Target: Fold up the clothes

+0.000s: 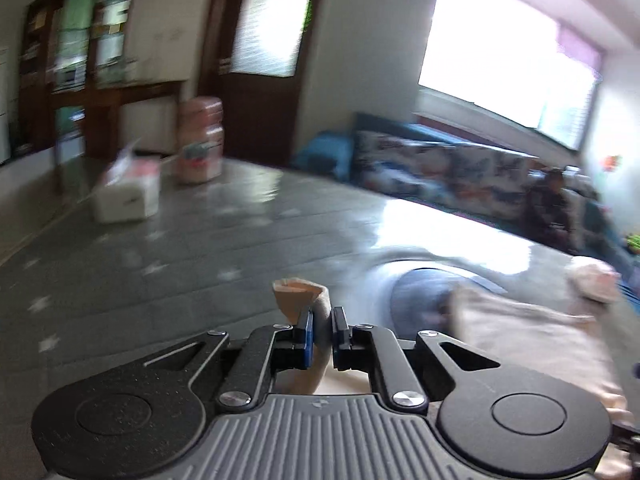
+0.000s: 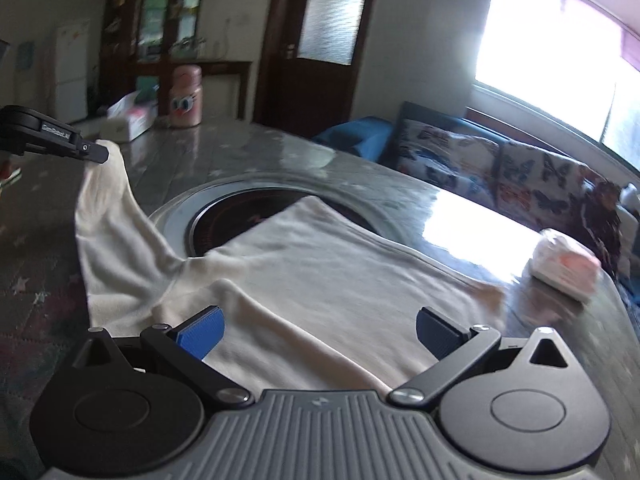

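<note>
My left gripper [image 1: 322, 326]: matte black linkage arms, silver round-head screws at the pivots, blue ribbed pads [image 1: 307, 330] on black finger blocks. Grey ribbed housing behind with a small round logo, flanked by two black teardrop plates with raised discs and triangular cutouts. My right gripper [image 2: 318, 330]: same build, black arms, silver screws, blue ribbed pads [image 2: 202, 330], grey ribbed housing. Seen from the right wrist, the left unit's black arm carries small white lettering, too blurred to read.

The grey worktop [image 2: 248, 148] carries a cream shirt [image 2: 320, 272] ahead of the right claw [image 2: 320, 330], a pink jar [image 2: 185, 96] and box [image 2: 130, 118] beyond, a packet [image 2: 566, 266] at right.
</note>
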The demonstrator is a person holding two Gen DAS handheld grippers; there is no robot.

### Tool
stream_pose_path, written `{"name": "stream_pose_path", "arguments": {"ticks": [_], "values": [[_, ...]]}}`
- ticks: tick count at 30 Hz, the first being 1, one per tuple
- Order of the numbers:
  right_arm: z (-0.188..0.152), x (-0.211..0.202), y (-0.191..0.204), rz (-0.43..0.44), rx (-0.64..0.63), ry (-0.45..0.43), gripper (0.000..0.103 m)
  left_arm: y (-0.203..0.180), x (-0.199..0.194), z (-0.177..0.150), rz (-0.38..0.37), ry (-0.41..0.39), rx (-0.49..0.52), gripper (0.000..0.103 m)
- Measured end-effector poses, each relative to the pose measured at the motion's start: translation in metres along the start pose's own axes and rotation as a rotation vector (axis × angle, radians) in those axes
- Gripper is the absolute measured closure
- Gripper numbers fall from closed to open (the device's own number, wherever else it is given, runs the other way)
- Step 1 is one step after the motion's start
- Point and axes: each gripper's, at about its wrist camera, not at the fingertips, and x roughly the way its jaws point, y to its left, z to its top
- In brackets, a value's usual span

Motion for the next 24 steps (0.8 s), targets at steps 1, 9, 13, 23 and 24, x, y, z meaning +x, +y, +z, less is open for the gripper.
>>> {"name": "stream_pose_path", "arguments": {"ticks": [1, 9, 13, 23, 24], "values": [[-0.003, -0.006, -0.006, -0.012, 0.012, -0.004, 0.0, -0.014, -0.003, 0.002, -0.047, -0.001, 0.016, 0.093], [-0.038, -0.046, -0.059, -0.118, 0.177, -0.005, 0.0, -0.135, -0.016, -0.013, -0.378, 0.036, 0.186, 0.093], [-0.058, -0.06, -0.079, -0.164, 0.237, 0.005, 0.0, -0.179, -0.014, -0.031, -0.481, 0.079, 0.239, 0.093], [-0.087, -0.068, -0.104, -0.208, 0.35, 0.037, 0.0, -0.22, -0.001, -0.081, -0.583, 0.23, 0.374, 0.078], [-0.086, -0.068, -0.104, -0.206, 0.351, 0.038, 0.0, -0.219, -0.003, -0.083, -0.594, 0.235, 0.384, 0.074]]}}
